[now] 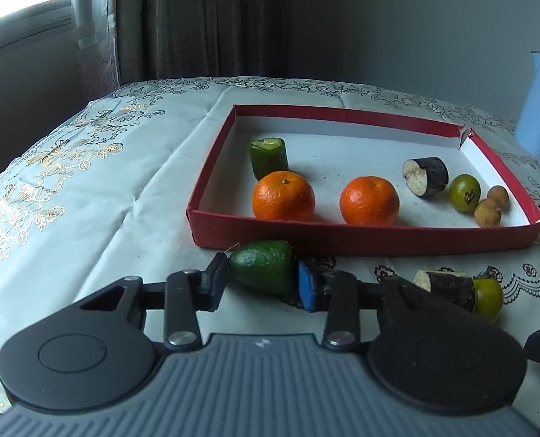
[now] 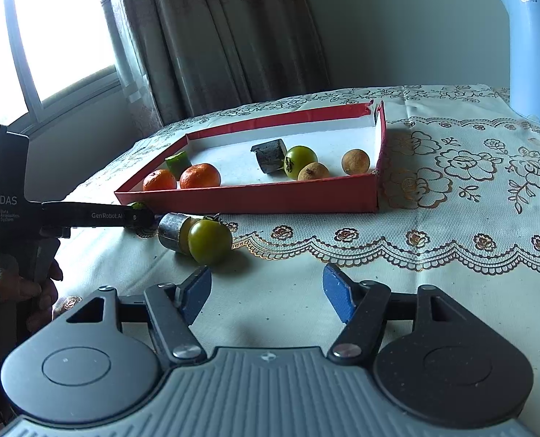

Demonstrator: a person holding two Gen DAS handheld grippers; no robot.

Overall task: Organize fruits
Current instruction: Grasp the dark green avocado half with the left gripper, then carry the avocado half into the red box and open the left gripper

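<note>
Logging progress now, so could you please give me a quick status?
Left gripper shut on avocado. Right gripper open, empty. Tomato outside tray.

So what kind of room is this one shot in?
Most likely a home dining or kitchen corner: a table under a lace-patterned tablecloth, a blue electric kettle on it, and curtains beside a window.

Red tray (image 1: pixel 364 242) with a white inside; two orange tangerines (image 1: pixel 284 195); a dark green avocado (image 1: pixel 264 266); pale tablecloth (image 2: pixel 452 189) with gold floral lace pattern; light blue kettle (image 2: pixel 533 51); blue gripper pads (image 2: pixel 337 296).
</note>
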